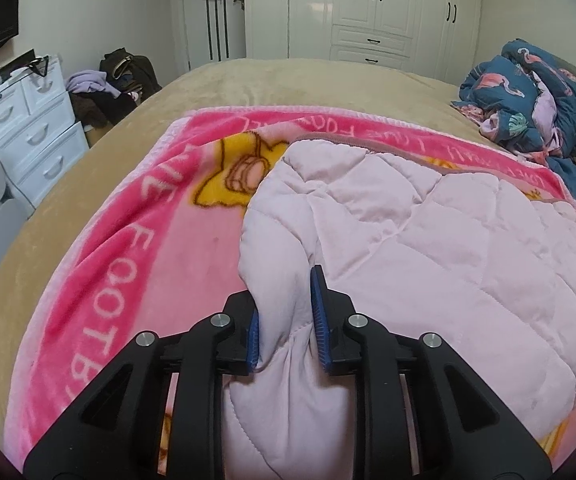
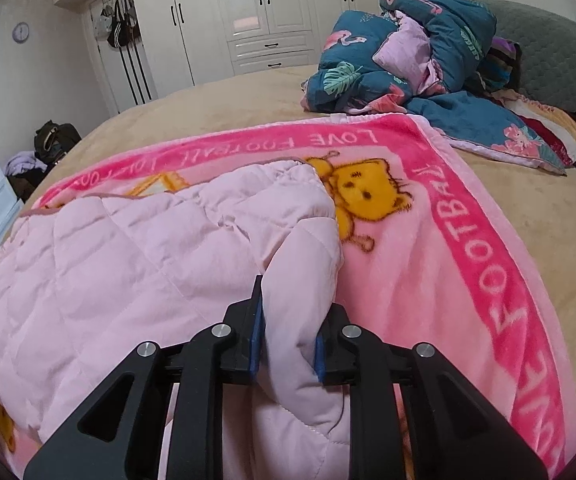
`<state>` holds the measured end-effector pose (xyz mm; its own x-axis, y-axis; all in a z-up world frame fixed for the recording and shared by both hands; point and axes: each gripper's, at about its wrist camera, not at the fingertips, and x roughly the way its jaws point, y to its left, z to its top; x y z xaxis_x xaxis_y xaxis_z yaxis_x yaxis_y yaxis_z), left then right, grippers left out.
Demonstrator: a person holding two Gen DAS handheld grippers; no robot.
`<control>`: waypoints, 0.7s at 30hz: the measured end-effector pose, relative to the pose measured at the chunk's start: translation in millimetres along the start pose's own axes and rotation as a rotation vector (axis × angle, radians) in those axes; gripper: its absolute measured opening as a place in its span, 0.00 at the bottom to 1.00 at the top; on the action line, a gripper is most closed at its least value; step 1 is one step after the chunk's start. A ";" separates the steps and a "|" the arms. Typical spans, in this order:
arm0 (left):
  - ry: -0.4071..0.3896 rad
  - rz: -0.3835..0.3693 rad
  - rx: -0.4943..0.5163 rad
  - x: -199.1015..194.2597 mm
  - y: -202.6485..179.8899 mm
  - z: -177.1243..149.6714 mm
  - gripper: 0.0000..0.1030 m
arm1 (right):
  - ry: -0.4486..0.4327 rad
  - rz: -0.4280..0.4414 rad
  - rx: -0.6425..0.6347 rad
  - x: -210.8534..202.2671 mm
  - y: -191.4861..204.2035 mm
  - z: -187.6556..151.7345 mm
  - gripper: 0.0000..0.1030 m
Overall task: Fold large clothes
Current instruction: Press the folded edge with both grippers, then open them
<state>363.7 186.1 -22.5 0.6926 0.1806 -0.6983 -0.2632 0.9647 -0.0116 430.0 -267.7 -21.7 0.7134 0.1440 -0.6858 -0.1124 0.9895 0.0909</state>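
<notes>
Left of the bed: a white drawer unit (image 1: 34, 128) and a heap of dark and lilac clothes (image 1: 108, 88) stand beside the bed's left side, apart from the work.
Bed: a tan bed (image 1: 100, 168) with a pink cartoon blanket (image 1: 136, 240) spread flat across it; tan margin shows on the left, far and right sides.
Garment: a pale pink quilted garment (image 1: 427, 248) lies on the blanket, its near edge lifted at two corners, its far hem resting near the blanket's far border.
Left gripper: the left gripper (image 1: 286, 320) is clenched on a bunched fold at the garment's near left corner, both blue pads pressing the cloth.
Right gripper: the right gripper (image 2: 289, 334) is clamped on a fold at the near right corner in the same way.
Handling: it looks soft, puffy and light, with a smooth shell that may slip; the padding compresses, so deep holds on the corners should keep it.
Edges: the garment's sides sit well inside the blanket's pink border.
Open room: bare blanket beyond the far hem gives space to carry the edge forward.
Right of the bed: a crumpled teal flamingo quilt (image 2: 399, 52) is piled at the far right, well apart.
</notes>
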 end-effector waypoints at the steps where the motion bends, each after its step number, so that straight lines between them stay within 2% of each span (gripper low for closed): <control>1: 0.002 0.002 0.003 0.3 0.1 -0.2 0.17 | 0.011 -0.008 -0.005 0.9 0.0 -1.5 0.26; 6: 0.010 0.005 0.002 -2.0 3.5 -2.3 0.21 | 0.031 -0.015 0.017 -2.7 -6.0 -7.9 0.38; 10: 0.011 0.005 -0.005 -2.8 4.3 -2.7 0.23 | 0.024 -0.030 0.017 -11.5 -7.3 -12.8 0.57; 11: 0.012 0.004 -0.009 -4.2 5.1 -3.0 0.24 | 0.019 -0.031 0.017 -14.8 -7.6 -14.2 0.58; 12: 0.011 0.004 -0.012 -5.7 5.8 -3.8 0.26 | 0.014 -0.034 0.016 -18.7 -7.8 -15.7 0.59; 14: 0.008 0.001 -0.017 -11.1 6.8 -4.9 0.29 | -0.001 -0.047 0.015 -26.9 -7.3 -18.3 0.72; 17: -0.002 -0.001 -0.015 -18.6 7.0 -5.1 0.39 | -0.036 -0.035 0.007 -43.4 -4.6 -21.5 0.81; 18: -0.006 -0.001 -0.013 -22.3 6.7 -5.2 0.47 | -0.048 -0.029 0.002 -49.9 -2.8 -22.8 0.81; 19: -0.013 -0.002 -0.009 -26.6 5.9 -5.4 0.50 | -0.054 -0.024 -0.001 -54.0 -1.3 -23.3 0.82; 21: -0.026 0.001 0.003 -33.2 3.3 -4.8 0.51 | -0.054 -0.002 -0.003 -62.3 1.8 -24.9 0.87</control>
<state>336.6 182.3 -2.7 0.7099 0.1863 -0.6792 -0.2617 0.9651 -0.0088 368.1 -275.2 3.3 0.7498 0.1427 -0.6461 -0.1133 0.9897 0.0871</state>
